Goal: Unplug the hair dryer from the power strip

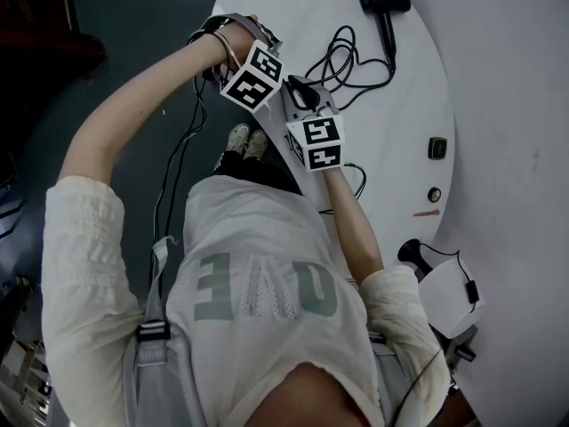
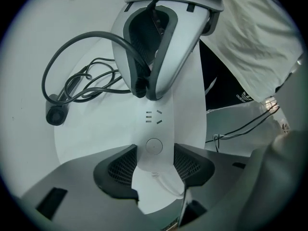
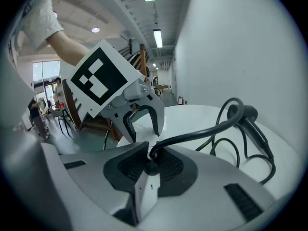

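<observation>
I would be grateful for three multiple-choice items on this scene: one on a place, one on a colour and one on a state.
1. Where does the hair dryer lie?
A) on the floor
B) on the white table
C) on a chair

2. What colour is the power strip?
A) white
B) black
C) red

3. How do the right gripper jaws stand?
A) wide apart, empty
B) closed on the black plug
C) closed on the hair dryer

Key:
1 B: it rests on the table, apart from both grippers.
2 A: it shows white between the left gripper pads.
3 B: its pads press the plug from both sides.
</observation>
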`<state>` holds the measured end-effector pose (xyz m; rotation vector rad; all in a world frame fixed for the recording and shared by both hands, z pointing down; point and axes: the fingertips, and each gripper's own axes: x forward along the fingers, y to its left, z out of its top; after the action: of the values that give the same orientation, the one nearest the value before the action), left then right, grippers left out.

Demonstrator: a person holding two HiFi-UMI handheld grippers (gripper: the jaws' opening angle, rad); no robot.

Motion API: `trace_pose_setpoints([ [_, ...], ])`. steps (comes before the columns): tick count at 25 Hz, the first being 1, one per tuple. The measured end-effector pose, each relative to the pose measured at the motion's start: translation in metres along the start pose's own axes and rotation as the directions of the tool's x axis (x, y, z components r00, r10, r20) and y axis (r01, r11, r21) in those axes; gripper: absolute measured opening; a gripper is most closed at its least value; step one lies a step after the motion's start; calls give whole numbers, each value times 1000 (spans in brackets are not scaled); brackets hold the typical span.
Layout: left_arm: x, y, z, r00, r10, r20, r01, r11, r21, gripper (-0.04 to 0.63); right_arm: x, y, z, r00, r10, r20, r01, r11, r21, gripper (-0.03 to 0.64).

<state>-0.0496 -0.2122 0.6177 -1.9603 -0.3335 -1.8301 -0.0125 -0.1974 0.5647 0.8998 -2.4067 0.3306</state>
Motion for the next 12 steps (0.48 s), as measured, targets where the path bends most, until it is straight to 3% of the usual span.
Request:
trace_pose_setpoints([
  [4, 2, 1, 3, 1000, 0, -15, 0, 1000, 4, 245, -3, -3, -1, 1000, 10, 0, -10, 999, 33, 55],
  [6, 2, 2, 3, 1000, -2, -23, 2, 1000, -4, 245, -19, -5, 35, 990, 5, 138, -12, 999, 49, 57],
  [8, 2, 4, 1, 1000, -11, -24, 11, 1000, -4, 249, -44, -14, 92, 955, -40, 295, 40, 999, 7, 57],
  [10, 2, 1, 4, 1000, -17, -19, 17, 1000, -9, 249, -65, -20, 124, 934, -51, 352, 75, 996, -53, 58],
  [12, 2, 0, 4, 1000, -14, -26, 14, 1000, -8, 249, -83, -28, 138, 918, -57, 392, 79, 996, -38, 59],
])
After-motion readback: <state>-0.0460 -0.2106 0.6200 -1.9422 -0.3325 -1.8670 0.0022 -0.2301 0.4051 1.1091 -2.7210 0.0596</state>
